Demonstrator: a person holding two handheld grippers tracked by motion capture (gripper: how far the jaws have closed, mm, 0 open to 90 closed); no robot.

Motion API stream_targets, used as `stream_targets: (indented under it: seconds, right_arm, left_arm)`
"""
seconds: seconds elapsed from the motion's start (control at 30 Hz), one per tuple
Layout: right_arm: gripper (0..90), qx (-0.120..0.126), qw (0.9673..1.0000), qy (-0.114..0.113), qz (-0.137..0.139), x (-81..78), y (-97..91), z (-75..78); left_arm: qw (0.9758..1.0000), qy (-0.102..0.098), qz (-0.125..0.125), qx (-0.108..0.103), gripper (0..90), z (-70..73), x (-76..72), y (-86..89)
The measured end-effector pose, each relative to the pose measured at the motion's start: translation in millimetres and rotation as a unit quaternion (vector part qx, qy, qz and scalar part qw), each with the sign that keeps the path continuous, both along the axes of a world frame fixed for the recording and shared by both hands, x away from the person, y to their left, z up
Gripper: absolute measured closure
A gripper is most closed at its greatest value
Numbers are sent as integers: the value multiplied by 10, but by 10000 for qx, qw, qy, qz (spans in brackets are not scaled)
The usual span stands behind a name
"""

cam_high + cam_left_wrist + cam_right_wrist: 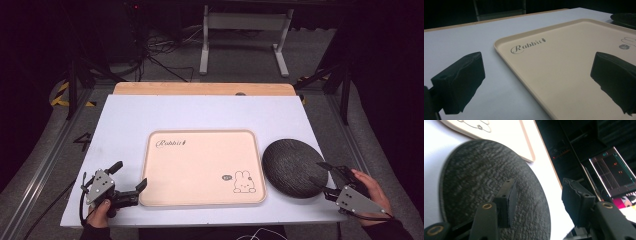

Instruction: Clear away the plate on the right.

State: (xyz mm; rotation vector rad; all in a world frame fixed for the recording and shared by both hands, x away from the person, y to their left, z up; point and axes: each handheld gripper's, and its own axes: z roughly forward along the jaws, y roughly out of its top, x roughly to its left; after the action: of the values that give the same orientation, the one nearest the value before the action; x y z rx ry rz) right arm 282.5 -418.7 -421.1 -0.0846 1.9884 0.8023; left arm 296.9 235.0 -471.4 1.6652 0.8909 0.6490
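Note:
A beige tray point(200, 150), printed with "Rabbit" and a small rabbit drawing, lies in the middle of the white table point(200, 112). A dark, textured round plate point(292, 165) rests just right of it. My left gripper point(129, 176) is open at the tray's near left corner. In the left gripper view, the tray's left rim point(506, 57) runs between the jaws of the left gripper point(539, 65). My right gripper point(324, 178) is open at the plate's right edge. In the right gripper view, the right gripper point(539, 185) has one jaw above the plate point(474, 177) and the other past its rim.
A wooden strip point(200, 88) runs along the table's far edge. Behind it stand a white frame point(245, 30) and cables on the floor. In the right gripper view, a lit screen point(611, 170) glows beyond the table's edge. Bare table surrounds the tray at left and back.

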Motion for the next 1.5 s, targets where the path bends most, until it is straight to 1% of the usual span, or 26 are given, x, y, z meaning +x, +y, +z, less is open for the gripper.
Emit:
stream_targets:
  seconds: [0.03,0.07,0.13,0.2,0.3,0.4,0.47,0.5,0.53,0.63,0.67,0.8,1.0,1.03,1.13,1.23,1.4,1.5]
  right_arm:
    - [463,-80,9999,-9,99,-23,45,-20]
    - [463,-80,9999,-9,99,-23,45,-20]
    - [462,-158,9997,0,208,-39,83,-38]
    - [461,-168,9994,-8,292,-50,114,-60]
    - [461,-276,9989,5,370,-68,158,-102]
    - [458,-327,9986,29,420,-84,188,-138]
    - [457,-313,9985,46,437,-85,194,-146]
    - [457,-295,9985,86,442,-87,200,-158]
    - [453,-198,9986,167,470,-84,210,-181]
    - [452,-173,9983,240,498,-81,240,-214]
    - [451,-130,9982,268,530,-81,257,-226]
    - [451,-100,9976,322,612,-88,301,-252]
    - [452,-52,9971,399,645,-104,329,-288]
    - [452,-89,9968,432,661,-110,334,-296]
    - [455,-138,9967,427,672,-129,346,-317]
    - [456,-146,9970,343,679,-150,355,-317]
    - [459,-237,9968,247,722,-201,387,-311]
    - [462,-270,9967,218,739,-227,405,-318]
  left_arm:
    - [10000,-3,0,1,3,0,0,0]
    - [10000,-4,1,0,3,0,-1,-1]
    - [10000,-4,9,-5,3,0,-2,-1]
    - [10000,-5,-4,-4,3,0,0,0]
    - [10000,0,-6,-10,3,0,0,4]
    - [10000,1,-9,-11,4,0,0,4]
    - [10000,0,-8,-2,3,0,-1,4]
    - [10000,-2,-4,-8,3,0,-1,1]
    - [10000,-4,-6,-3,3,0,-1,1]
    - [10000,-8,-1,1,3,0,-3,1]
    - [10000,-8,-1,1,3,0,-3,1]
    - [10000,-42,15,-1,3,-2,-8,-1]
    - [10000,-49,13,11,3,-2,-8,0]
    - [10000,-49,12,14,3,-2,-8,0]
    - [10000,-49,12,16,3,-2,-9,0]
    - [10000,-50,13,13,3,-2,-8,0]
    - [10000,-50,11,13,3,-2,-9,0]
    - [10000,-51,11,13,4,-2,-9,0]
